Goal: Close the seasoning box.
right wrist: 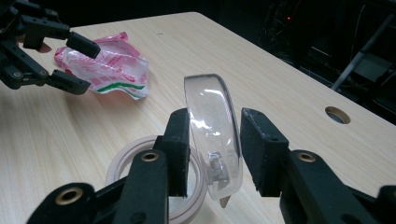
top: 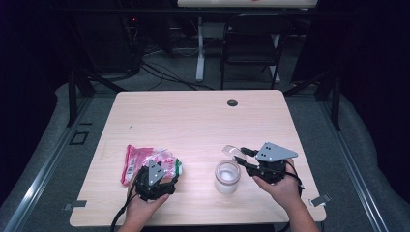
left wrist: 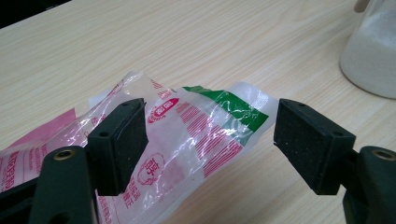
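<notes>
So the jar [top: 227, 177] is already uncapped, sitting at about 5 o'clock on the counter [top: 193, 121] with white powder inside. The clear lid [right wrist: 212, 135] is seen between the right gripper's [right wrist: 215, 149] jaws, which are spread with a gap on one side, so it's probably being let go. The plastic bag [left wrist: 196, 135] lies at 7 o'clock, straddled by the left gripper's [left wrist: 205, 140] spread jaws, not yet pinched. Grabbing the bag looks like what's left.

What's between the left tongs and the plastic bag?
Nothing visible. The left tongs stand open right over the plastic bag, its crumpled top rising between the pads with bare table around. The jar and the clear lid in the right tongs sit off to the side.
</notes>
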Available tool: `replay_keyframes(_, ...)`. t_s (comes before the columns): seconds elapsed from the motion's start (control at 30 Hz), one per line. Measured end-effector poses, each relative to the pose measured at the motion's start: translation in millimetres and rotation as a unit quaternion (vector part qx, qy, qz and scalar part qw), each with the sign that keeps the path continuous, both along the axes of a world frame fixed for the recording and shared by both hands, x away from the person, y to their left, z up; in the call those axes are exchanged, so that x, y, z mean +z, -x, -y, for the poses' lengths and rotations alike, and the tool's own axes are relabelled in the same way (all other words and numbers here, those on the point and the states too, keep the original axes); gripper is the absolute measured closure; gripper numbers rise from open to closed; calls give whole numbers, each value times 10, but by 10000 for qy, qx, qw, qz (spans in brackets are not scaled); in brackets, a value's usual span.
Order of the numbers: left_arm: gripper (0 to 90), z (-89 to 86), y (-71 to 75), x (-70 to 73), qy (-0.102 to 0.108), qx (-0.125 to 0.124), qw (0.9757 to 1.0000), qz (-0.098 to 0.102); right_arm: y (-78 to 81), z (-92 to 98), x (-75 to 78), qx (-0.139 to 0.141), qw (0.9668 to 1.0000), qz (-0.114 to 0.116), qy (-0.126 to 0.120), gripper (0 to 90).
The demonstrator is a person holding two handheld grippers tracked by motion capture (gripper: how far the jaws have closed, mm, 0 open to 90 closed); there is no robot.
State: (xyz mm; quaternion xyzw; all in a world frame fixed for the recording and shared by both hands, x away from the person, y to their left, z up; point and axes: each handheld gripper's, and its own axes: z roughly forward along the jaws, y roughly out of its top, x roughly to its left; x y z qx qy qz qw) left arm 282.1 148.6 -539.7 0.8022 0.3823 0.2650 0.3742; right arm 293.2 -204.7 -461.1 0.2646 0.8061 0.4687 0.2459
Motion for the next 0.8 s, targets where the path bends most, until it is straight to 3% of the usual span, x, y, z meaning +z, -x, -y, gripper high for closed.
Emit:
replay_keyframes(0.43, 266, -13, -16, 24, 83, 35, 10000, 33, 28, -58, -45, 133, 9999, -68, 3, 589)
replay_keyframes(0.6, 267, -13, -16, 27, 54, 41, 10000, 51, 36, -100, -69, 214, 9996, -91, 157, 565)
replay_keyframes(0.8, 268, 4, -11, 22, 40, 2, 10000, 37, 35, -104, -77, 255, 9995, -117, 176, 555)
